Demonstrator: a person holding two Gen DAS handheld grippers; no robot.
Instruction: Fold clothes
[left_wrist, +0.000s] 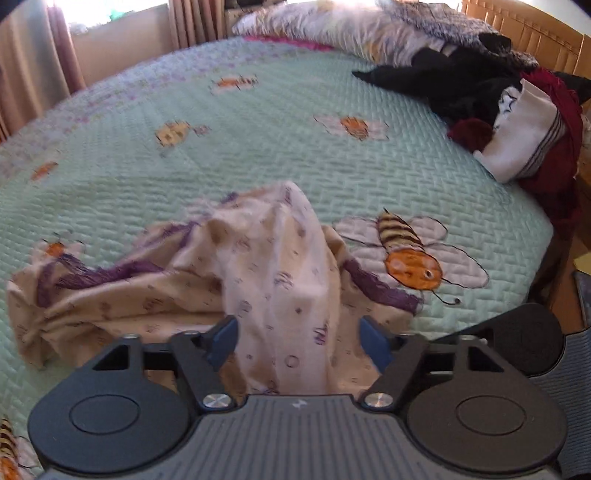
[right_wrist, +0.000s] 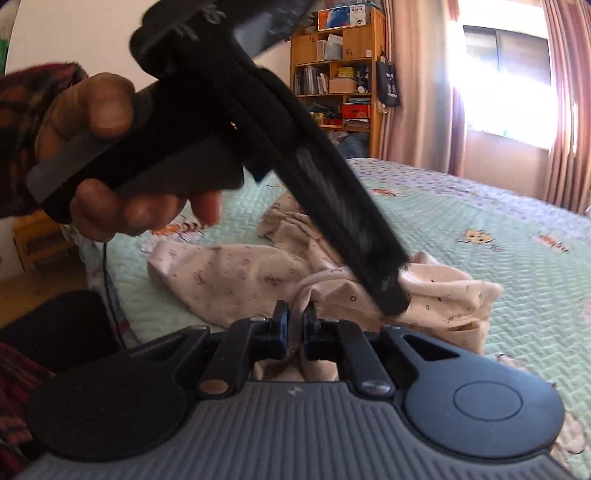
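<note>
A cream garment (left_wrist: 280, 266) with small prints and purple trim lies crumpled on the green bee-patterned bedspread (left_wrist: 258, 140). My left gripper (left_wrist: 299, 332) is open, its blue pads on either side of a raised ridge of the cloth without pinching it. In the right wrist view the same garment (right_wrist: 229, 277) spreads across the bed, and my right gripper (right_wrist: 295, 319) is shut on a fold of it near the front. The left gripper (right_wrist: 391, 301), held by a hand (right_wrist: 110, 110), points down onto the cloth just beyond.
A heap of black, dark red and white clothes (left_wrist: 509, 110) sits at the bed's far right, with pillows (left_wrist: 332, 26) behind. A wooden bookshelf (right_wrist: 336, 66) and curtained window (right_wrist: 506, 81) stand beyond the bed. Open bedspread lies left of the garment.
</note>
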